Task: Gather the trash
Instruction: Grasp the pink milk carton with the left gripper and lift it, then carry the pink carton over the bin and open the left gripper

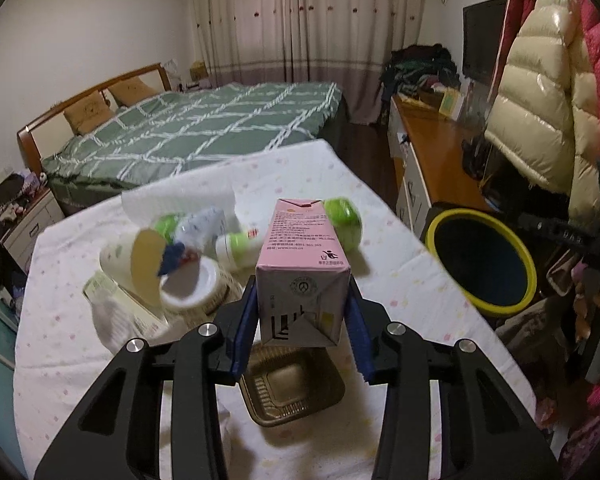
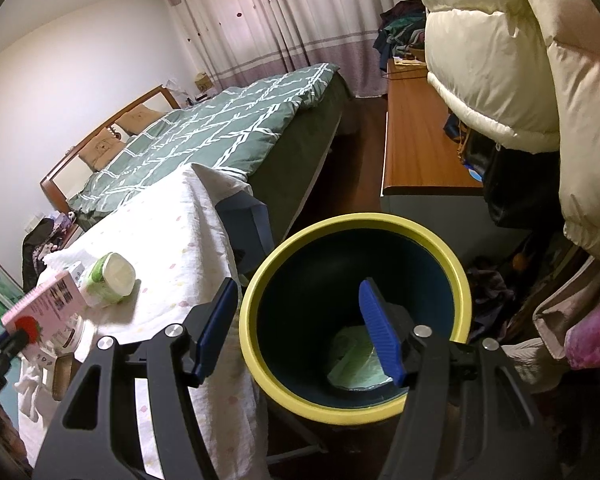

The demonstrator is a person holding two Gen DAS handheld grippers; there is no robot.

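Note:
My left gripper [image 1: 302, 312] is shut on a pink milk carton [image 1: 304, 256] and holds it above the white-clothed table [image 1: 400, 280]. The carton also shows at the left edge of the right wrist view [image 2: 44, 312]. A yellow-rimmed dark bin [image 1: 482, 260] stands to the right of the table. My right gripper [image 2: 296, 320] is open and empty over the bin's [image 2: 256, 340] mouth; a pale green piece of trash [image 2: 356, 360] lies at its bottom. On the table lie green-capped bottles [image 1: 240, 244], an open white cup [image 1: 188, 284] and a brown plastic tray [image 1: 296, 392].
A green-and-white container [image 2: 108, 280] stands on the table near its right edge. A bed with a green quilt [image 1: 204, 128] lies beyond the table. A wooden desk [image 1: 432, 144] and hanging puffy coats [image 1: 540, 100] are on the right.

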